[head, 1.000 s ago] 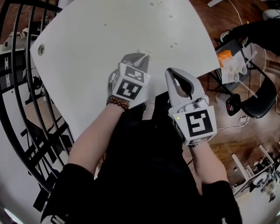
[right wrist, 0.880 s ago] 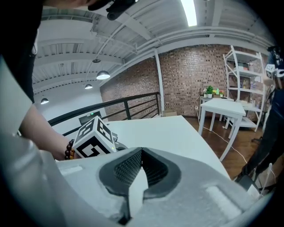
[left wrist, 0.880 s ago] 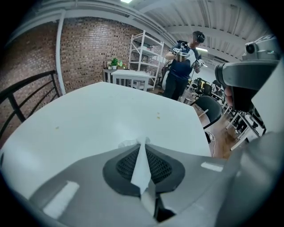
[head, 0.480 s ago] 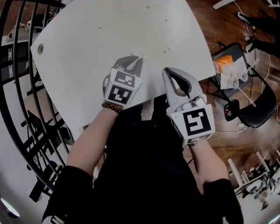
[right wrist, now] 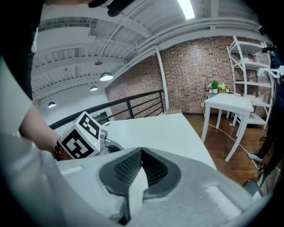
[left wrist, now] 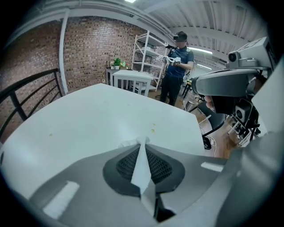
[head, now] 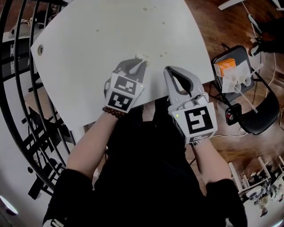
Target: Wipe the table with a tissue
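The tissue [head: 142, 57] was pinched between the pressed-together jaws of the left gripper [head: 140, 61], only a small white tuft showing past the tips; in the left gripper view a folded strip of the tissue [left wrist: 141, 165] ran down between the pads. It was held low on the white table [head: 84, 57], presumably so that the tuft could be dragged across the surface. A few crumbs [head: 163, 53] lay near it at about 3 o'clock, and more specks [head: 146, 8] lay well apart at 12 o'clock near the far edge. The right gripper [head: 171, 71], at 4 o'clock from the left one, was held over the near table edge with its jaws pressed together on nothing, apparently kept out of the wiping path. Compared with a second earlier, the tuft had been brought closer to the nearest crumbs, while the right gripper had hardly been shifted.
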Demonstrator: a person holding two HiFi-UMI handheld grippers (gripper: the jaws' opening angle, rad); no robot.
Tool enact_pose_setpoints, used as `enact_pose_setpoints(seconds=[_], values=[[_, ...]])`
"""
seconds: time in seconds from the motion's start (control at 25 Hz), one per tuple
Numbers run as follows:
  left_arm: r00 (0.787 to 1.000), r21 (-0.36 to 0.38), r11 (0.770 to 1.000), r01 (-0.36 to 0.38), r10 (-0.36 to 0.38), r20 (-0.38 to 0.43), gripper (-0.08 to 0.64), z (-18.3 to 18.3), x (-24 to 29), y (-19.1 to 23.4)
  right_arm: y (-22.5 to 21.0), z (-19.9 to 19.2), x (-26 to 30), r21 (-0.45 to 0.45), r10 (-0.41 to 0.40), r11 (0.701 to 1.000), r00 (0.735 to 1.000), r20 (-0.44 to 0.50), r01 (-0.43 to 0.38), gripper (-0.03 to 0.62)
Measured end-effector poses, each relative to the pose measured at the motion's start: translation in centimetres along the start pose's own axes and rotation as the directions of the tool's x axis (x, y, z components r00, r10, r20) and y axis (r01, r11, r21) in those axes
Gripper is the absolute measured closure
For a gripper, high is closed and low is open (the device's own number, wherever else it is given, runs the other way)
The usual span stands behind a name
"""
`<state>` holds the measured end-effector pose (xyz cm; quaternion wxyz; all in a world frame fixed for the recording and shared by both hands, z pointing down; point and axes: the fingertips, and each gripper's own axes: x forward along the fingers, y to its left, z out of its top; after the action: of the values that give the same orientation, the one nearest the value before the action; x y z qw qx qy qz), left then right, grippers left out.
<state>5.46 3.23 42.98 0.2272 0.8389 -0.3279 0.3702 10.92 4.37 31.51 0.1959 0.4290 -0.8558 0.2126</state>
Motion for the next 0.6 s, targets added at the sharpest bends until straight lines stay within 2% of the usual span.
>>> enact_pose_setpoints(seconds=[0.6], values=[[0.999,0.005,1.000,0.026,-0.026,-0.027,0.538,2.2,2.8,-3.4,-4.6,0.0,-0.3,-0.004,0.021,1.000,0.999,-0.033,-0.021,0.604]])
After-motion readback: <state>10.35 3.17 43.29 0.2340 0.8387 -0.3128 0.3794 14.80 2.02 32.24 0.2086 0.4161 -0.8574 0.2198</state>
